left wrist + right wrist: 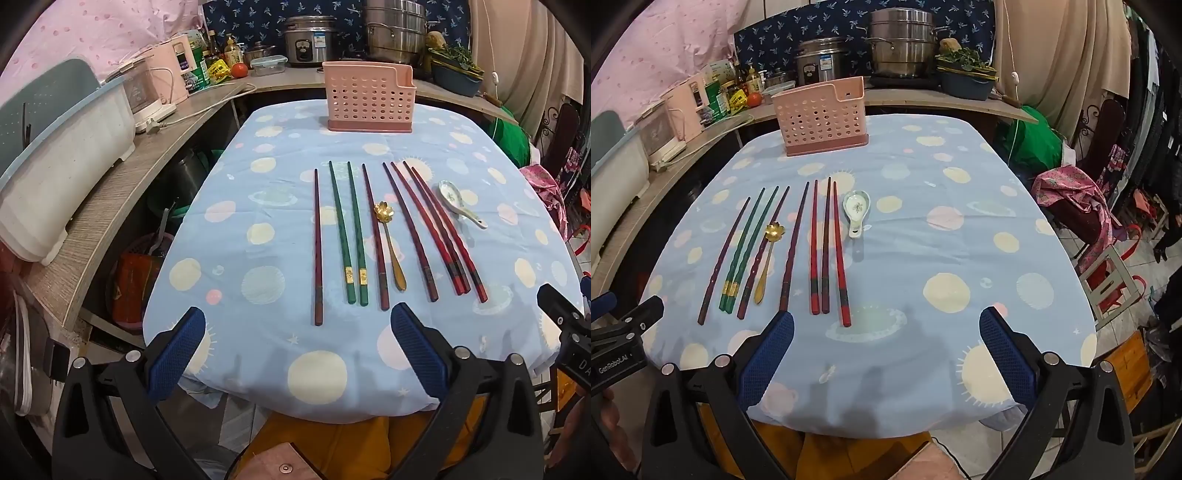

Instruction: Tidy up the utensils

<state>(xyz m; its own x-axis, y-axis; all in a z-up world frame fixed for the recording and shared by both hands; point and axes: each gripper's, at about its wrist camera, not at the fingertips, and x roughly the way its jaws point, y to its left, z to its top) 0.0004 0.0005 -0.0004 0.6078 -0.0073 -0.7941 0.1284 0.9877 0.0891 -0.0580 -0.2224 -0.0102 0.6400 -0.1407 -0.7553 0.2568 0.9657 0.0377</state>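
L gripper (pixel 297 354) & R gripper (pixel 886 354) both wide open, nothing held; above near table edge. Chopsticks (pixel 356 236) + 2 spoons (pixel 388 236) in row on tablecloth (pixel 258 184); pink basket (pixel 367 98) behind.

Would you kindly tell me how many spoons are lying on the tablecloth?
2. A gold metal spoon with a flower-shaped bowl lies among the chopsticks; a white ceramic soup spoon lies at the row's right end. None appears hidden.

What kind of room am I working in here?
Most likely a home kitchen: a rice cooker and steamer pot on the counter, and chopsticks laid on a cloth-covered table.
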